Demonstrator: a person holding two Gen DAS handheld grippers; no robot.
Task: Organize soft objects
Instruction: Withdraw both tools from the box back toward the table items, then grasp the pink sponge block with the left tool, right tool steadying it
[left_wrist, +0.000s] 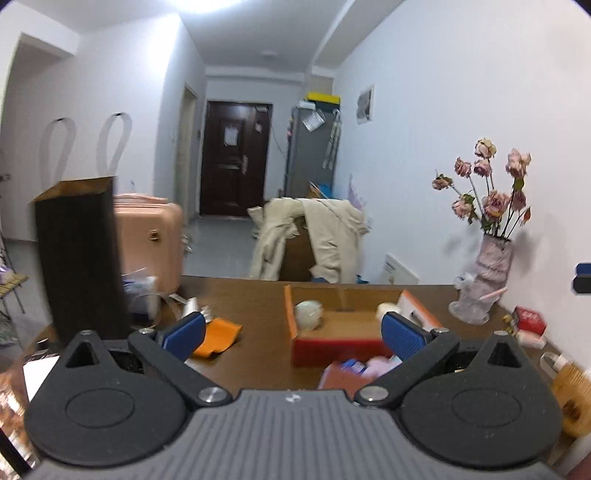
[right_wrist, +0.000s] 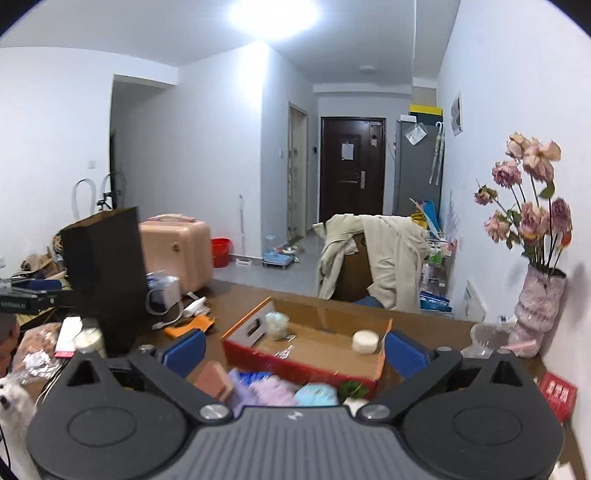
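Both claws, left claw (left_wrist: 293, 334) and right claw (right_wrist: 293, 350), gape empty; blurred soft toys (right_wrist: 280, 391) half-hidden below

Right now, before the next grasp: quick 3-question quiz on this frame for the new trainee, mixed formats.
1. True or false: the left tool is shut on a soft object.
2. Multiple choice: what lies inside the cardboard box? A) only the white round pad; B) the white round pad and a pale green soft ball; C) nothing.
3. Fill in: the pile of soft objects lies on the box's ____ side, toward the camera.

Key: 1 false, both tools are open and hold nothing; 2 B; 3 near.
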